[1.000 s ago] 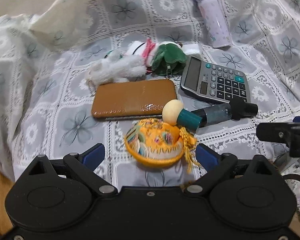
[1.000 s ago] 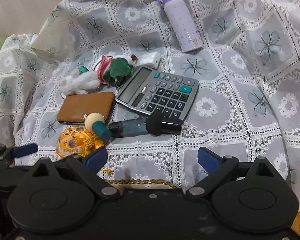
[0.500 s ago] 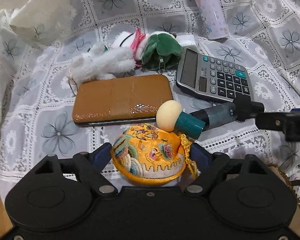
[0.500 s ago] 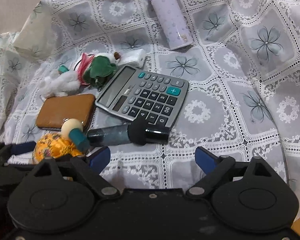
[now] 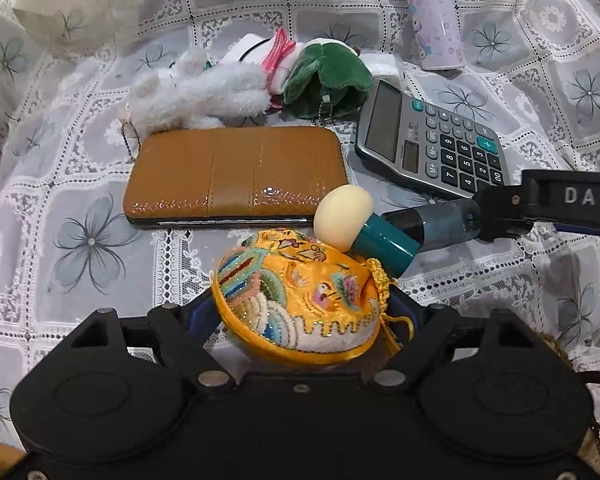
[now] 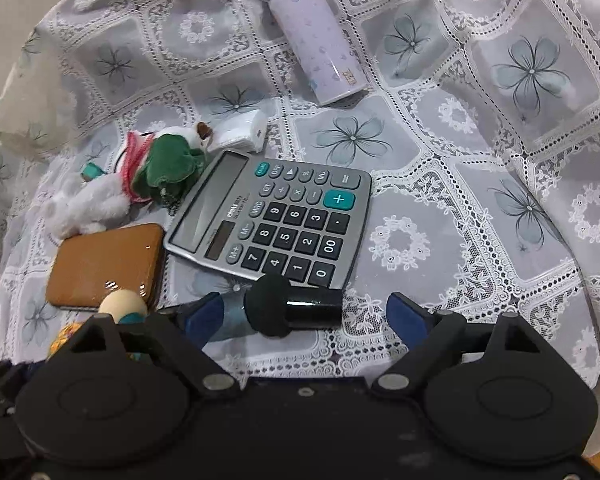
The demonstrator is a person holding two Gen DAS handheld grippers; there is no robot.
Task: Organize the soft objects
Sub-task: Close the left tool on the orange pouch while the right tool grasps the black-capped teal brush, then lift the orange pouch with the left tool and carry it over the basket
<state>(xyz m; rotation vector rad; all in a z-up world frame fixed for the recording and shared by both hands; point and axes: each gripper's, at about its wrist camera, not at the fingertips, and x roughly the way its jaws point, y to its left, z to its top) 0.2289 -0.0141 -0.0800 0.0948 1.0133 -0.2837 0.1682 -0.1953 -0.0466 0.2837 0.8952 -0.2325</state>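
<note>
Your left gripper (image 5: 300, 312) has closed its blue fingers against both sides of the embroidered yellow pouch (image 5: 300, 300). Your right gripper (image 6: 304, 316) stands wide open, its fingers straddling the makeup brush (image 6: 284, 310); the calculator (image 6: 276, 224) lies just ahead.

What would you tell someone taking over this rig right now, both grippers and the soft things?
Left gripper: fingers on either side of the embroidered yellow pouch, closing on it; firm contact can't be confirmed, and it is not lifted yet.
Right gripper: open, empty, its fingers straddling the makeup brush.
Soft things: white plush toy and green plush toy lie together beyond the brown wallet, untouched.
Hard items: calculator and purple bottle on the lace tablecloth.
Done: nothing sorted that I can see.
Left: grip and move the pouch, then both plush toys.
</note>
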